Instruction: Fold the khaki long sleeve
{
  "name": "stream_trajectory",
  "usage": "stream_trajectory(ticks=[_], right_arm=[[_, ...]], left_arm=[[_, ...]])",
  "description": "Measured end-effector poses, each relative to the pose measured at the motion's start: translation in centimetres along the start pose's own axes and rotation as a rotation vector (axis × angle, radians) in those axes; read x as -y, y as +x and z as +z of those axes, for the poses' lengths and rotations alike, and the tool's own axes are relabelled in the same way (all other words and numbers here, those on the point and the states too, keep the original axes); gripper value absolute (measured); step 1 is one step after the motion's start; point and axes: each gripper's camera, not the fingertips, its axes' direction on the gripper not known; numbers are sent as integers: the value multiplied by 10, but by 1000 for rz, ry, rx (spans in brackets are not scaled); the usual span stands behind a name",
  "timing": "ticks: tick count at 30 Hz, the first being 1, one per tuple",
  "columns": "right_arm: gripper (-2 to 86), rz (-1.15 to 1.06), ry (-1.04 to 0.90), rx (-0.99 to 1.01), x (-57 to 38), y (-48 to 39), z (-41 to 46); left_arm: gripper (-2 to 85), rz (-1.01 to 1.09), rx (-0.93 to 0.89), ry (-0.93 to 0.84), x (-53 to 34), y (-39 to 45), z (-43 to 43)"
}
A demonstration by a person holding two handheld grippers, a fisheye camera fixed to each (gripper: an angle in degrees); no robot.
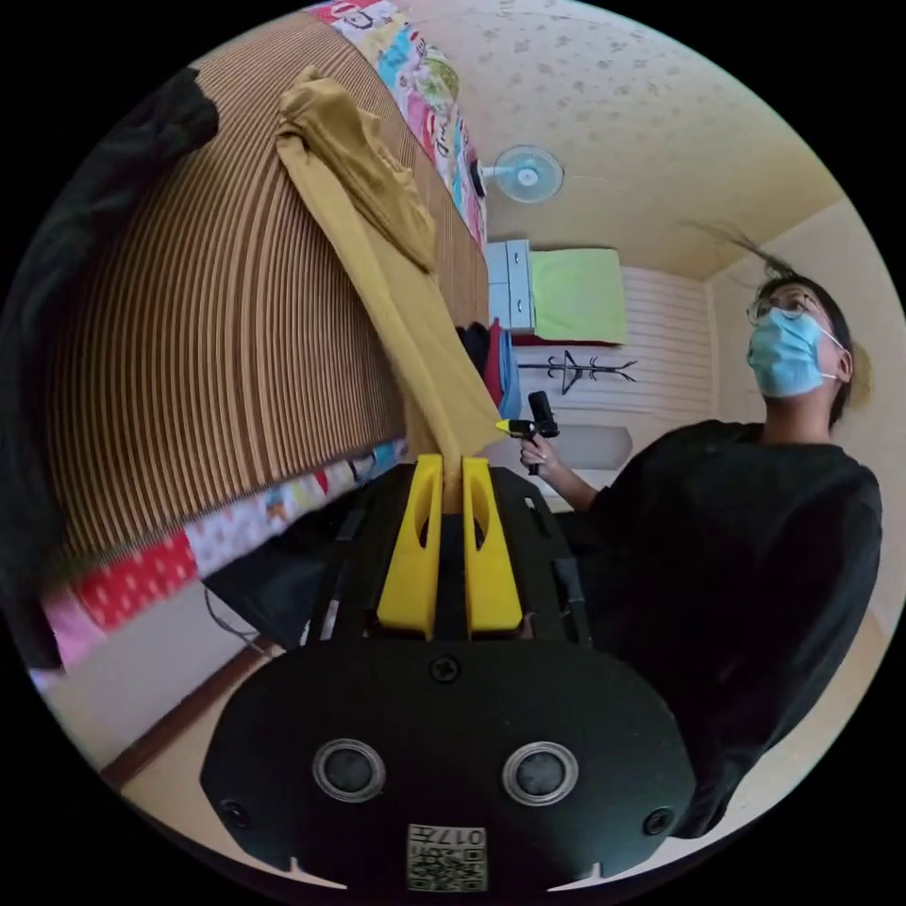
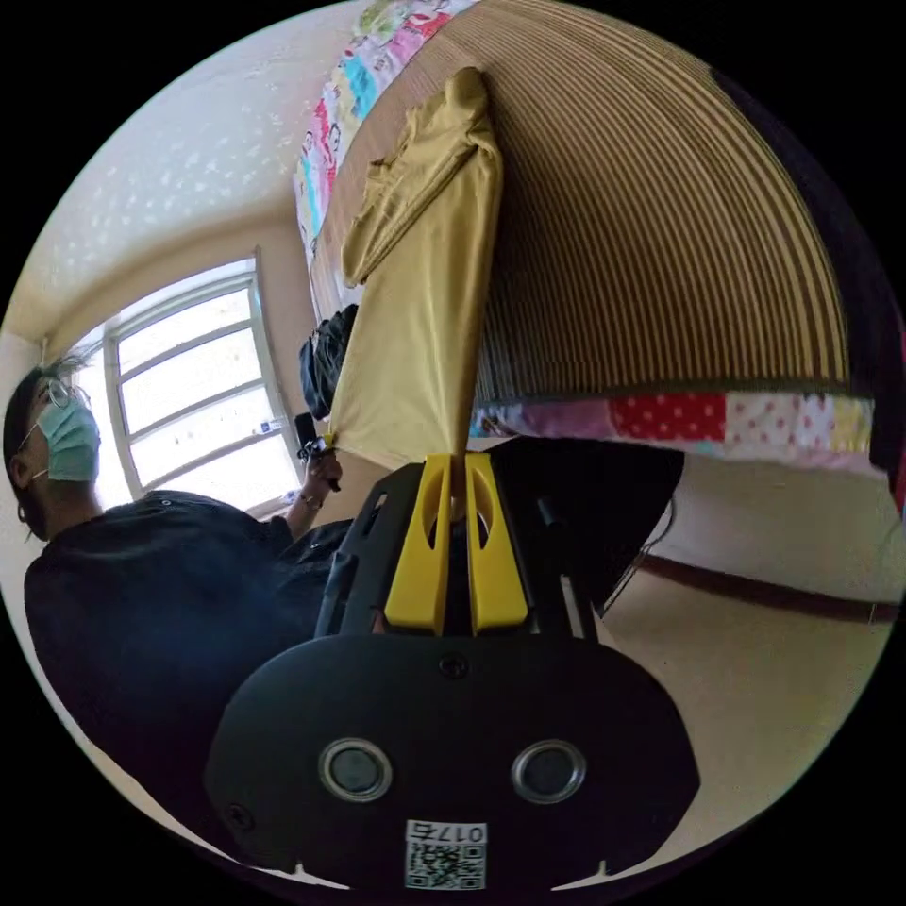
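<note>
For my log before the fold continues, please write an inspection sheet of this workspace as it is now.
Surface: striped mat on a bed with a patchwork cover.
Job's things: khaki long sleeve, far end bunched on the mat, near edge lifted and stretched taut.
Clutter: dark cloth at the mat's edge; dark bag beside the bed.
Grippers: left hand-held gripper and right hand-held gripper each shut on the garment's edge.
Cables: thin dark cable under the bed.
Surroundings: wall fan, window, coat rack, person in a dark top.
</note>
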Motion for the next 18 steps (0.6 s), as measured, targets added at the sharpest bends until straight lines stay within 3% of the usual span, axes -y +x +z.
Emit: stream_trajectory(ticks=[2, 4, 6, 11, 18], right_arm=[[31, 127, -10, 105, -39, 28, -5], [30, 188, 73, 257, -53, 44, -8], [29, 189, 187, 361, -49, 47, -13], [29, 86, 418, 394, 45, 29, -24], [39, 41, 555, 323, 200, 25, -20]], left_arm=[[41, -120, -42, 25, -36, -12, -1], [41, -287, -163, 201, -79, -38, -1], [42, -307, -238, 329, -83, -45, 0], [43, -122, -253, 554, 5, -41, -11], [46, -7, 30, 643, 200, -81, -19]])
